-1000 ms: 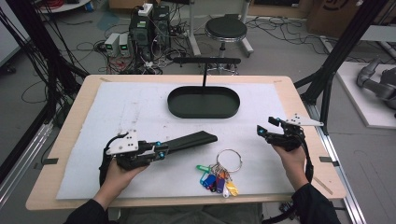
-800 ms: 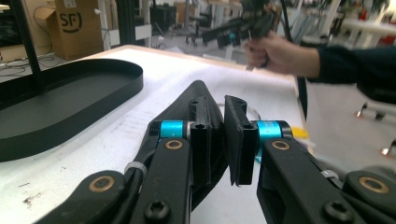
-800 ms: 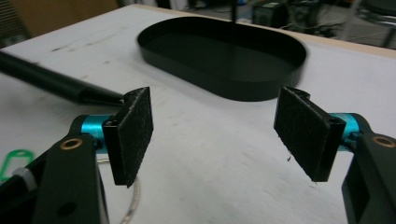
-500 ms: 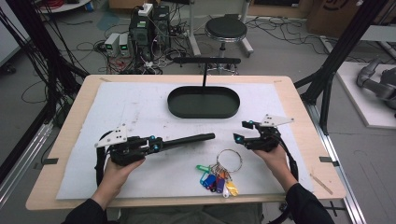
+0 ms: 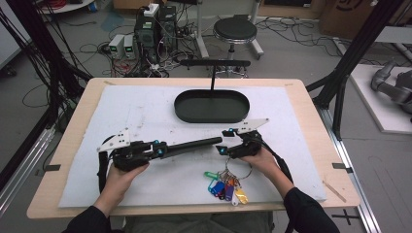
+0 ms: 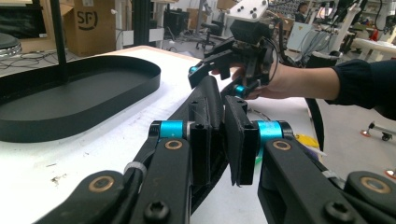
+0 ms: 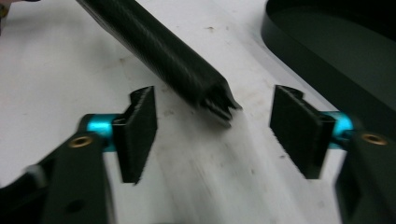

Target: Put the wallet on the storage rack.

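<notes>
**A robotics lab workspace**

A lab or workshop is indicated by the black aluminium framing (image 5: 357, 46) around the bench (image 5: 311, 104), loose cables (image 5: 63, 53) strewn over the grey floor, and electronics boxes (image 5: 145, 34) stacked behind. A round stool (image 5: 235, 30) and cardboard boxes (image 6: 86, 23) are also seen.

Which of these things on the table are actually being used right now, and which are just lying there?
In use:
- black folded umbrella, clamped in the left hand-held gripper
- right hand-held gripper, open around the umbrella's tip

Lying about:
- bunch of keys with coloured tags
- black oval tray, nothing in it
- round stool beyond the table
</notes>
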`<state>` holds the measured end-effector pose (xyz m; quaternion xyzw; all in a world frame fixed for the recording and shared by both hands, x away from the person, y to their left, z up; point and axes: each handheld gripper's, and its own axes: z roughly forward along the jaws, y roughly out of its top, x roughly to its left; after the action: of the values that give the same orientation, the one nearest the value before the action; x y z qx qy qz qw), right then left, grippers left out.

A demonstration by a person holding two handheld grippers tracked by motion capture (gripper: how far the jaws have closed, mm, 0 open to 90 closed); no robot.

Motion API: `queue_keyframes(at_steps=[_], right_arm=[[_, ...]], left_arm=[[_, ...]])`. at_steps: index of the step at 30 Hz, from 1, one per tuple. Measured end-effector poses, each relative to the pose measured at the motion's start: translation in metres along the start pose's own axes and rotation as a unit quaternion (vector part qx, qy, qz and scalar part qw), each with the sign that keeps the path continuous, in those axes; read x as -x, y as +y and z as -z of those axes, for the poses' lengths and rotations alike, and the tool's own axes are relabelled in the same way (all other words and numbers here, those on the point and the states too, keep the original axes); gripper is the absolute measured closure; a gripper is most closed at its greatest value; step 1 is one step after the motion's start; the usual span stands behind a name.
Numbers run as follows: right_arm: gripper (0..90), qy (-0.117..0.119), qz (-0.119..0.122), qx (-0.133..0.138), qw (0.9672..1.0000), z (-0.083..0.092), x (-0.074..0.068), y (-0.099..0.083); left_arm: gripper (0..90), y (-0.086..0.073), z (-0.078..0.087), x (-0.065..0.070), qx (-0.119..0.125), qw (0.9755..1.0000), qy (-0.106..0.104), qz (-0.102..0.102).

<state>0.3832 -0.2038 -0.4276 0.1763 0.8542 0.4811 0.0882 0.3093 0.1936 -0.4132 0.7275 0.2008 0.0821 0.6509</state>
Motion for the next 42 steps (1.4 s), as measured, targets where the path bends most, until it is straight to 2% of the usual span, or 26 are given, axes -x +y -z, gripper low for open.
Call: queue_keyframes(at_steps=[3,4,6,7,8,9,10,15,16,17,19,20,21,22,23,24,25,26,32,34,35,36,37,38,42], right_arm=[[37.9,0.006,0.013,0.002,0.9999,-0.006,-0.001,0.004],[50.1,0.010,0.022,0.005,0.9997,-0.011,-0.003,0.007],[55.6,0.006,0.034,-0.001,0.9994,-0.013,-0.005,0.008],[55.6,0.006,0.034,-0.001,0.9994,-0.013,-0.005,0.008],[65.2,0.005,0.043,-0.006,0.9990,-0.011,-0.005,0.008],[65.2,0.005,0.043,-0.006,0.9990,-0.011,-0.005,0.008],[71.1,0.009,0.048,-0.004,0.9988,-0.008,-0.004,0.009],[75.3,0.018,0.048,0.000,0.9987,0.001,-0.005,0.010],[76.1,0.029,0.044,-0.003,0.9986,0.004,-0.006,0.010],[76.1,0.029,0.044,-0.003,0.9986,0.004,-0.006,0.010],[77.4,0.035,0.044,-0.003,0.9984,0.006,-0.006,0.009],[77.8,0.041,0.037,0.000,0.9985,0.008,-0.006,0.009],[77.8,0.041,0.037,0.000,0.9985,0.008,-0.006,0.009],[77.9,0.042,0.038,-0.003,0.9984,0.009,-0.007,0.009],[77.9,0.042,0.038,-0.003,0.9984,0.009,-0.007,0.009],[77.9,0.043,0.035,-0.004,0.9985,0.009,-0.006,0.008],[77.9,0.043,0.035,-0.004,0.9985,0.009,-0.006,0.008],[77.8,0.044,0.031,-0.007,0.9985,0.008,-0.005,0.007],[77.6,0.050,0.028,-0.008,0.9983,0.009,-0.005,0.005],[77.2,0.050,0.032,-0.011,0.9982,0.009,-0.005,0.004],[77.0,0.050,0.030,-0.011,0.9982,0.009,-0.005,0.004],[75.6,0.047,0.031,-0.010,0.9984,0.009,-0.005,0.003],[75.6,0.047,0.031,-0.010,0.9984,0.009,-0.005,0.003],[74.0,0.043,0.029,-0.010,0.9986,0.010,-0.004,0.003],[62.9,0.040,0.020,-0.007,0.9990,0.011,-0.003,0.002]], left_arm=[[80.1,-0.001,0.001,-0.001,-0.002,1.0000,0.001,0.000],[80.0,-0.001,0.001,-0.001,-0.001,1.0000,0.003,0.001],[79.9,-0.002,0.002,-0.001,-0.001,1.0000,0.005,0.001],[79.9,-0.002,0.003,-0.002,0.000,1.0000,0.007,0.001],[79.6,-0.003,0.004,-0.003,0.001,0.9999,0.010,0.001],[79.5,-0.003,0.004,-0.003,0.001,0.9999,0.010,0.001],[79.2,-0.003,0.005,-0.003,0.000,0.9999,0.014,-0.001],[76.2,-0.004,0.006,-0.004,-0.007,0.9997,0.022,-0.007],[73.9,-0.004,0.006,-0.004,-0.012,0.9995,0.026,-0.011],[73.9,-0.005,0.005,-0.004,-0.017,0.9992,0.031,-0.017],[64.0,-0.005,0.004,-0.003,-0.024,0.9982,0.046,-0.031],[52.8,-0.006,0.004,-0.003,-0.027,0.9980,0.049,-0.029],[52.8,-0.006,0.003,-0.004,-0.032,0.9979,0.050,-0.028],[46.1,-0.007,0.001,-0.004,-0.047,0.9967,0.056,-0.035],[43.8,-0.007,0.001,-0.004,-0.047,0.9967,0.056,-0.035],[40.7,-0.010,-0.003,-0.004,-0.073,0.9938,0.065,-0.053],[37.8,-0.010,-0.003,-0.004,-0.073,0.9938,0.065,-0.053],[37.5,-0.013,-0.009,-0.006,-0.094,0.9916,0.064,-0.061],[38.6,-0.020,-0.025,-0.012,-0.124,0.9880,0.066,-0.065],[49.8,-0.023,-0.028,-0.014,-0.134,0.9879,0.048,-0.060],[56.5,-0.024,-0.028,-0.015,-0.135,0.9875,0.049,-0.066],[68.5,-0.023,-0.027,-0.016,-0.133,0.9880,0.036,-0.069],[71.5,-0.023,-0.027,-0.016,-0.133,0.9880,0.036,-0.069],[72.8,-0.024,-0.026,-0.017,-0.131,0.9888,0.027,-0.067],[75.2,-0.021,-0.027,-0.015,-0.122,0.9899,0.011,-0.071]])
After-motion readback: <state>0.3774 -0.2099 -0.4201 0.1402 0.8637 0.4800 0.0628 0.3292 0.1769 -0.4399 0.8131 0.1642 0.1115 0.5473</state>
